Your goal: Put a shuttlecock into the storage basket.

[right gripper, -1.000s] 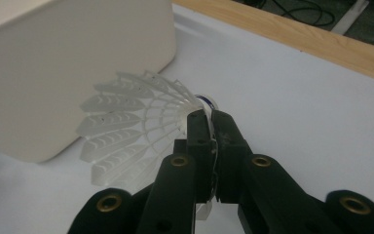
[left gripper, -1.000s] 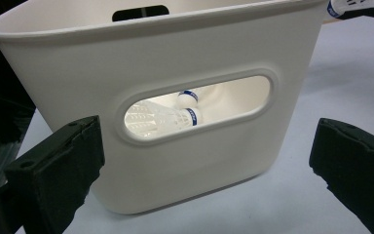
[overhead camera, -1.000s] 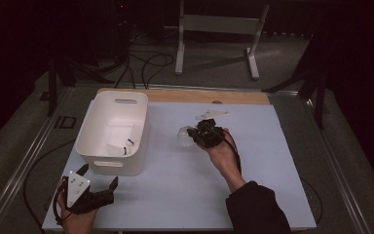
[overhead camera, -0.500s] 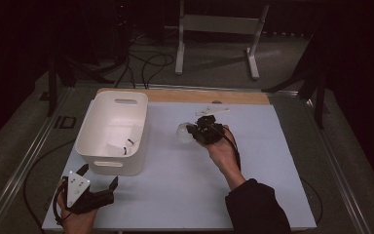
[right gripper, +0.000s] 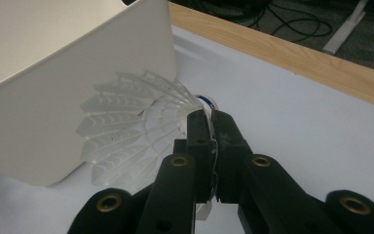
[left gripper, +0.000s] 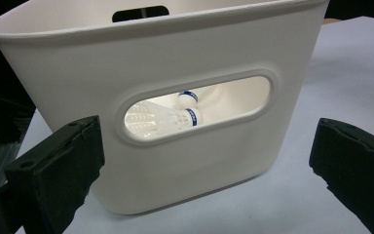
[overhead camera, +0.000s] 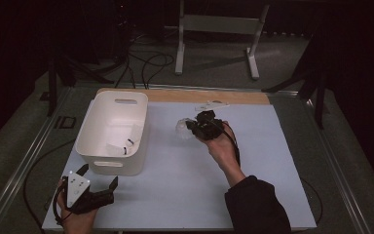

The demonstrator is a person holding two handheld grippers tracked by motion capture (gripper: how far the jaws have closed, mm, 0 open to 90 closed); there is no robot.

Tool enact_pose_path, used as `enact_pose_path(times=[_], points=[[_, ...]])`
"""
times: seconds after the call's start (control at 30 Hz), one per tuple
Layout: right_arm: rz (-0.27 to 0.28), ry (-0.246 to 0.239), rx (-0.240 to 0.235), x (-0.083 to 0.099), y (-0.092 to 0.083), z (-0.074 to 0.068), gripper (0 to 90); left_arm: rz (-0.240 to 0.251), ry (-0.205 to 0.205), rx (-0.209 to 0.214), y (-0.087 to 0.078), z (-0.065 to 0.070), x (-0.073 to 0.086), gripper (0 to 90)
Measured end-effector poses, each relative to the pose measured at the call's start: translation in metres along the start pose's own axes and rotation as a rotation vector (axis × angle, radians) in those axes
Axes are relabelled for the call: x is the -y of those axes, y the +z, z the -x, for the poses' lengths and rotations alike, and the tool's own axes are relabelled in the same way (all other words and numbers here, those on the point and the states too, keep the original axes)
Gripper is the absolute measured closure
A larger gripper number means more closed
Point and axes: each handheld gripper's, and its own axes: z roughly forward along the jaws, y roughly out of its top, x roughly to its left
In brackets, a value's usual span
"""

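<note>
Right tool [overhead camera: 191,127] clamped on white shuttlecock [right gripper: 126,129], now shifted slightly left toward white bin [overhead camera: 108,158], carry under way. Left tool [overhead camera: 99,176] open, idle at tabletop [overhead camera: 175,195] edge. 2 shuttlecocks [left gripper: 163,117] already in bin.

Bin [overhead camera: 112,165] left on table [overhead camera: 185,195], shuttlecock [overhead camera: 182,128] to its right, two more [left gripper: 160,119] inside.

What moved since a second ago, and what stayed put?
The right gripper, still shut on the shuttlecock, drifted slightly toward the white bin. The left gripper stayed open near the bin's near wall, and the shuttlecocks in the bin did not move.
</note>
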Motion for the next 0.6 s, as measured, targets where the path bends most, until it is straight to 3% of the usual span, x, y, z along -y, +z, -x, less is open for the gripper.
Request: enact_pose_path(times=[0.6], points=[[0.010, 0.008, 0.001, -0.015, -0.002, 0.003, 87.7, -0.001, 0.000, 0.001, 0.000, 0.000, 0.000, 0.1]])
